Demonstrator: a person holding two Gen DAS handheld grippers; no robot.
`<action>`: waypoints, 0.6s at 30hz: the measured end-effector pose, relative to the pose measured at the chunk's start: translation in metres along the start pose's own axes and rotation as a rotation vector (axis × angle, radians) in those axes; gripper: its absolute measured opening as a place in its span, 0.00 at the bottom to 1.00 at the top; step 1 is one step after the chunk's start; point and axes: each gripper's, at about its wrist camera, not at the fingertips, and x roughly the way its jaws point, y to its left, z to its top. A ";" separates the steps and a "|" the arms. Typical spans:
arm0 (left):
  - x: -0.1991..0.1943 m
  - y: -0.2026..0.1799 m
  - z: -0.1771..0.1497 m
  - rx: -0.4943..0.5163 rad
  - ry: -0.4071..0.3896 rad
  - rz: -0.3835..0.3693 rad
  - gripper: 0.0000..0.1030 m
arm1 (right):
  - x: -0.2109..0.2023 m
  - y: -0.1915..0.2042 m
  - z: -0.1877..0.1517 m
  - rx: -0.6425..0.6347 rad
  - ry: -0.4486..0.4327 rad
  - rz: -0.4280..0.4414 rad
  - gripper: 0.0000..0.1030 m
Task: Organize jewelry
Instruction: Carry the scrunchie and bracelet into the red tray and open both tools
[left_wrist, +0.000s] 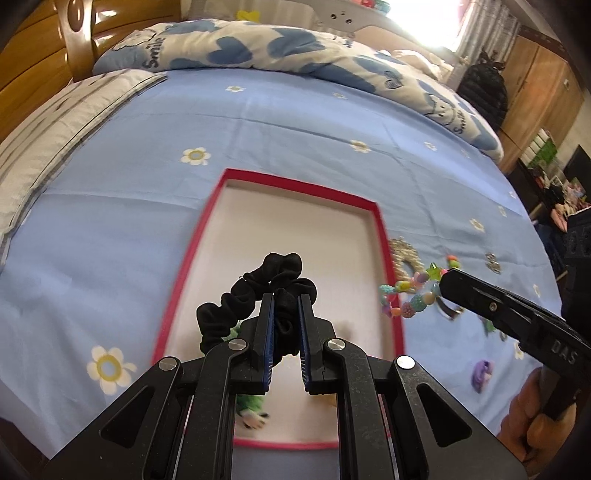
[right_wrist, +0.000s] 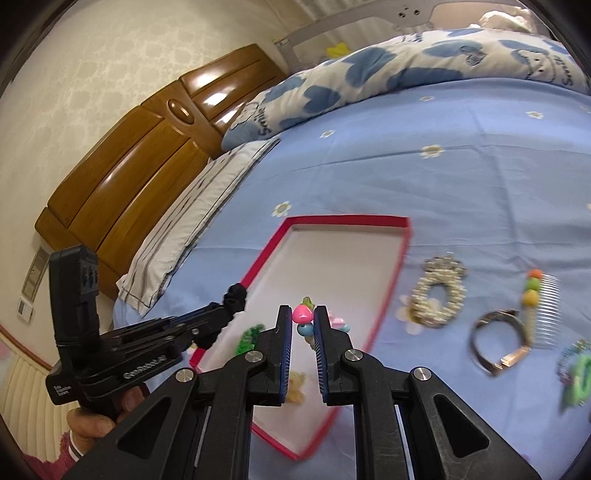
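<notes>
On the blue flowered bed sheet (left_wrist: 280, 122) lies a red-rimmed tray (left_wrist: 380, 229) with a white floor. The left gripper (left_wrist: 287, 299) hangs over the tray's near half, its jaws pinching a black scrunchie (left_wrist: 258, 288) whose loops bulge above and to the left of the fingertips. A green item (right_wrist: 251, 334) and a small yellowish piece (right_wrist: 295, 386) already rest inside the tray. The right gripper (right_wrist: 303, 314) is held above the tray's right side, pressed onto a colourful beaded bracelet (right_wrist: 303, 321), a pink heart bead showing between its jaws. Right of the tray, on the sheet, lie a pearl-studded ring-shaped hairpiece (right_wrist: 439, 291), a metal bangle (right_wrist: 496, 339), a clear hair comb (right_wrist: 546, 314) and a green piece (right_wrist: 580, 376).
</notes>
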 end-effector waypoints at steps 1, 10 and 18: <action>0.004 0.004 0.002 -0.003 0.003 0.008 0.10 | 0.008 0.004 0.002 -0.004 0.007 0.010 0.11; 0.036 0.026 0.004 -0.029 0.048 0.046 0.10 | 0.057 0.010 0.003 0.006 0.079 0.030 0.11; 0.056 0.022 -0.007 -0.019 0.099 0.045 0.11 | 0.075 -0.018 -0.007 0.030 0.135 -0.036 0.11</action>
